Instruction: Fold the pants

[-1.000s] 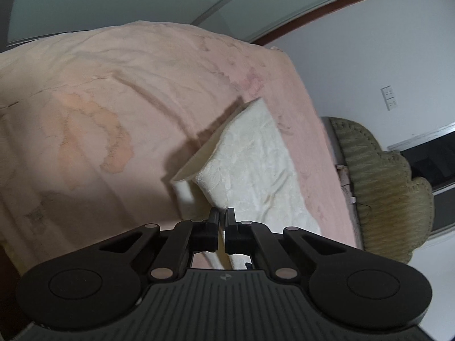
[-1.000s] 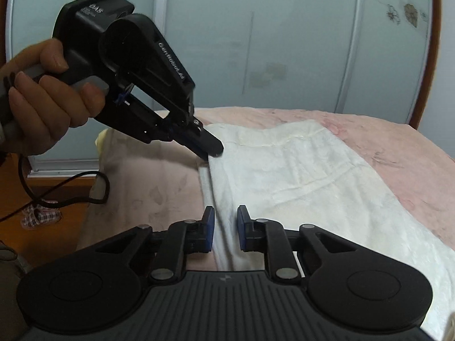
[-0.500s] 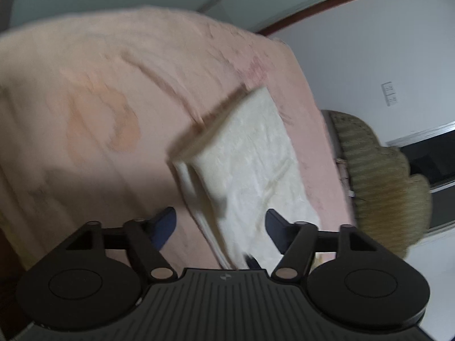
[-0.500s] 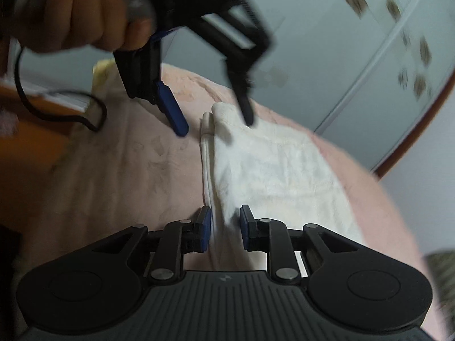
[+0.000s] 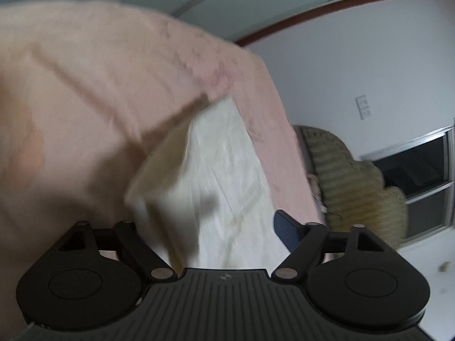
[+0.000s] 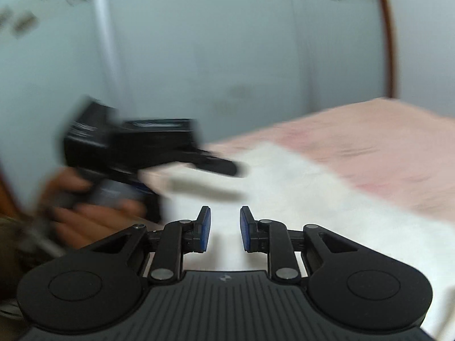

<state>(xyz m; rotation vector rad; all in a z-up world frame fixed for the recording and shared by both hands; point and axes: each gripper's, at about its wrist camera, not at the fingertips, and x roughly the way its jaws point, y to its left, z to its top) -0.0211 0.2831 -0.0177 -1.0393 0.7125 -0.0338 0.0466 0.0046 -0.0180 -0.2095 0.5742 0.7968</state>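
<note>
- Seemingly from the left wrist view, the left hand-held gripper (image 5: 209, 227) stands wide open with nothing between its fingers; only its right blue pad shows, the left fingertip is hidden behind cloth.
- Below it the cream pants (image 5: 221, 176) lie on the pink bed (image 5: 85, 91), a narrow doubled-over strip with one edge lifted near the gripper.
- A woven chair (image 5: 349, 182) sits beyond the bed's far side, under a wall socket (image 5: 363, 107).
- From the right wrist view, badly blurred, the right hand-held gripper (image 6: 222, 231) is partly open, its blue pads apart and gripping nothing, hovering over the pants (image 6: 298, 193).
- The left hand-held gripper (image 6: 227, 167) shows there side-on, just above the cloth's near end.
- Judging by the layered strip, one fold looks done; folding it shorter and flattening the raised edge seem left.
</note>
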